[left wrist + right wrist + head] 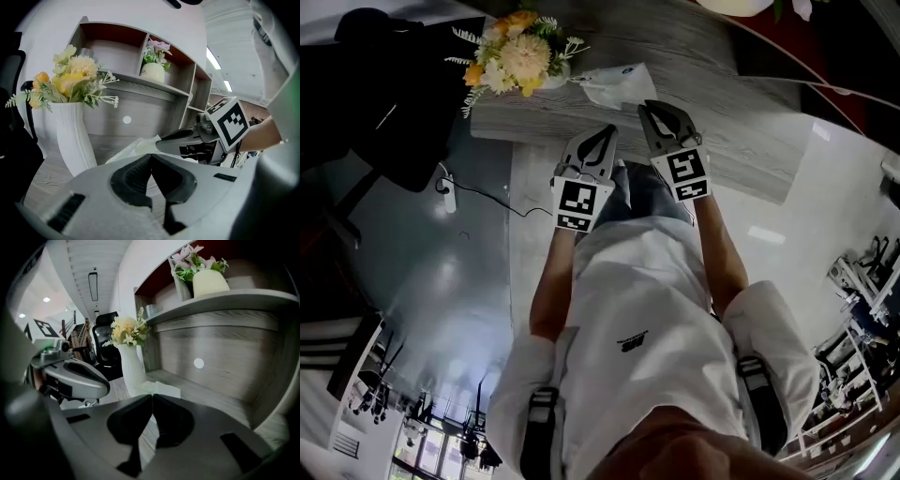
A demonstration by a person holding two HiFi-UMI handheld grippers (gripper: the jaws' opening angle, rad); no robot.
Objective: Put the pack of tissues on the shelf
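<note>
Left gripper (607, 133): you hold it low in the middle of the head view. In its own view (151, 157) its two jaws are pressed together, with nothing between them.
Right gripper (651, 111): it is just to the right of the left one. In its own view (152, 397) the jaws are also pressed together and hold nothing.
Pack of tissues (619, 84): it lies flat on the grey wood board (750, 141), at the top middle of the head view. It is past both gripper tips and neither one touches it.
Pack, hidden parts: in the left gripper view the pack (136, 146) peeks over your gripper, and the right gripper covers its right end. In the right gripper view (161, 389) its near edge is hidden too. The print on it is too small to read.
Vase (72, 140): it is white and stands upright just beside the pack. You cannot tell if they touch. In the head view the flowers (514, 56) cover most of it.
Shelf (154, 86): it sits above the board and holds a white pot (153, 72) with pink flowers. Its right side is cut off in the right gripper view (225, 301).
Black chair (384, 94): it is dark, at the upper left, and hard to make out.
</note>
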